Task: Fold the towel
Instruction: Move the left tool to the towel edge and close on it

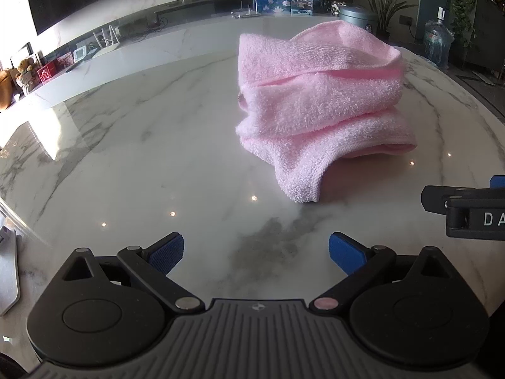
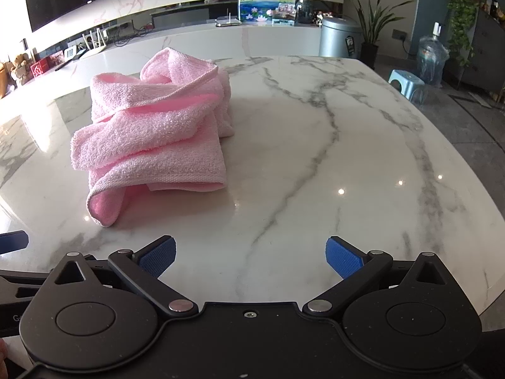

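Observation:
A pink terry towel (image 1: 318,107) lies crumpled in a loose heap on the white marble table (image 1: 157,158), with one corner drooping toward me. In the left wrist view it sits ahead and to the right of my left gripper (image 1: 256,252), which is open with nothing between its blue pads. From the right wrist view the same towel (image 2: 154,126) lies ahead and to the left of my right gripper (image 2: 251,255), also open and empty. Neither gripper touches the towel. The right gripper's body (image 1: 467,208) shows at the left view's right edge.
The marble table (image 2: 315,145) stretches right of the towel to a rounded edge. Behind it a long white counter (image 2: 195,36) carries a painting (image 2: 266,1), small items and a grey canister (image 2: 339,36). A blue stool (image 2: 407,83), a water jug and plants stand at the right.

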`<state>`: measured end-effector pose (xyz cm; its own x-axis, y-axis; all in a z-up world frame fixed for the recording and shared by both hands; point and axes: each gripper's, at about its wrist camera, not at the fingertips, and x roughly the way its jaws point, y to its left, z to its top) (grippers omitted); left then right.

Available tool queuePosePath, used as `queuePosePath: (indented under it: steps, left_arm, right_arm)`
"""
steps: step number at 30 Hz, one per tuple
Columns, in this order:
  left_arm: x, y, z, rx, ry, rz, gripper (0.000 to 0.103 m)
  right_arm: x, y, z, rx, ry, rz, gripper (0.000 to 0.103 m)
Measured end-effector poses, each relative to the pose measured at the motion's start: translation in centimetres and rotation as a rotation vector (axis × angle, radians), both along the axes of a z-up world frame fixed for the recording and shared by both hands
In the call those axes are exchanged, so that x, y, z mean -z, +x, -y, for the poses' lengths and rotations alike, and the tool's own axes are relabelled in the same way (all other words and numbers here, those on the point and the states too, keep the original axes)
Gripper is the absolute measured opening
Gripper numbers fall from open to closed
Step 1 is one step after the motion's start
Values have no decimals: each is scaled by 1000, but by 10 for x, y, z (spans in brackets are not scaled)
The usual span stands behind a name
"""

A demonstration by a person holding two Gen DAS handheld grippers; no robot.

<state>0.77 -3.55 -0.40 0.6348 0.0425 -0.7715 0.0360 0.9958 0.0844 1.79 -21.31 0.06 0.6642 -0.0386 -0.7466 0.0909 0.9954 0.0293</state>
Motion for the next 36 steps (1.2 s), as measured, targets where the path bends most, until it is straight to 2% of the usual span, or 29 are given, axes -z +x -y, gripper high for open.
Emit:
queuePosePath:
  steps: [4, 15, 18, 23, 25, 28, 31, 36]
  left_arm:
    - [-1, 1, 1, 9, 26, 9, 100]
    - [-3, 7, -5, 3, 17, 21, 99]
    - [-5, 8, -1, 45, 30, 43, 99]
    - [-7, 10, 5, 119, 42, 64, 98]
    - [-8, 11, 7, 139, 35, 65, 97]
    - [-8, 14, 11, 171, 42, 65, 95]
    - [-7, 18, 17, 216, 57, 65, 91]
    - [-7, 24, 22, 256, 77, 71, 74]
  right_arm:
    - [-1, 0, 1, 3, 2, 8, 98]
    - [-3, 7, 2, -17, -5, 20, 96]
    - [-6, 11, 3, -31, -9, 26, 95]
    - [-8, 18, 7, -50, -16, 24, 87]
    - [-9, 21, 9, -65, -8, 17, 80]
    - [-9, 27, 9, -80, -13, 10, 80]
    - [-9, 35, 7, -112, -19, -2, 74]
    - [-6, 40, 11, -106, -1, 4, 71]
